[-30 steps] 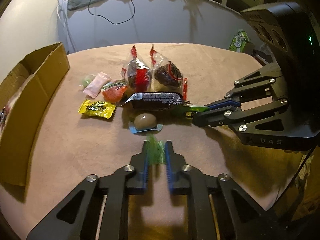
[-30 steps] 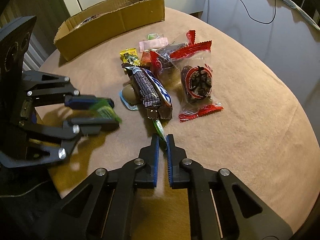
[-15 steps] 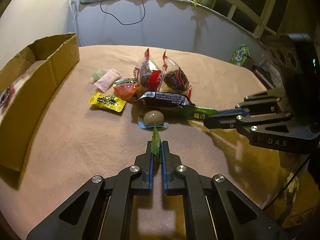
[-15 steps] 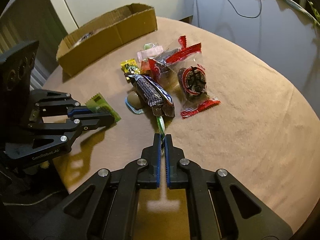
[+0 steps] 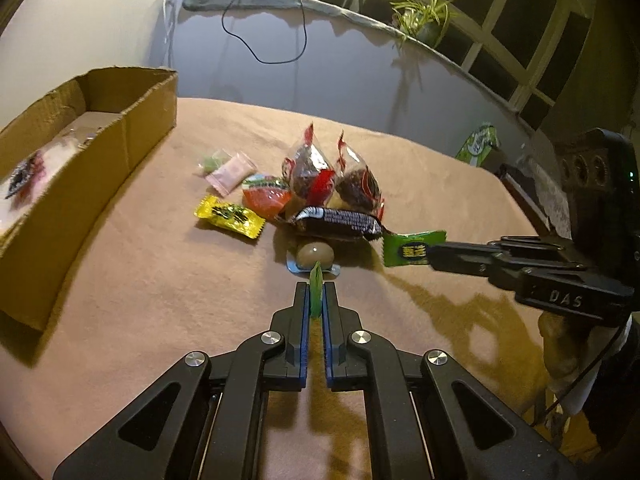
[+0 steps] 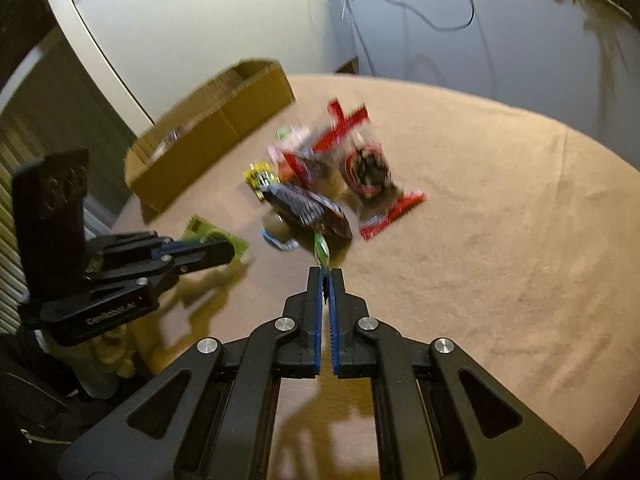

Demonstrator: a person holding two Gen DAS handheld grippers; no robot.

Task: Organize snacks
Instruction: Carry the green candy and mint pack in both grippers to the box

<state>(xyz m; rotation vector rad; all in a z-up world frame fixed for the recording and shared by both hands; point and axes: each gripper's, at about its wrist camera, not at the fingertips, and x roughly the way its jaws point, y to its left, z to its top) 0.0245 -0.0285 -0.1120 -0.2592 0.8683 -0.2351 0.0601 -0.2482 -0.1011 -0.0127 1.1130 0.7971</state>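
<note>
1. Tablecloth (image 5: 160, 280) is a plain pinkish tan, no pattern at all.
2. Cardboard box (image 5: 100, 168) is the usual plain brown.
3. Both grippers are black with blue pads: left gripper (image 5: 316, 300), right gripper (image 6: 325, 280).
4. Each pinches a green packet: left green packet (image 5: 316, 288), and right green packet (image 5: 412, 248) with yellow lettering.
5. Yellow candy (image 5: 230, 216) has black print.
6. Chocolate bar (image 5: 340, 222) has a dark wrapper with white lettering.
7. Two clear bags (image 5: 332, 176) have dark contents and red trim.
8. Pink sachet (image 5: 232, 174) is pale and plain.
</note>
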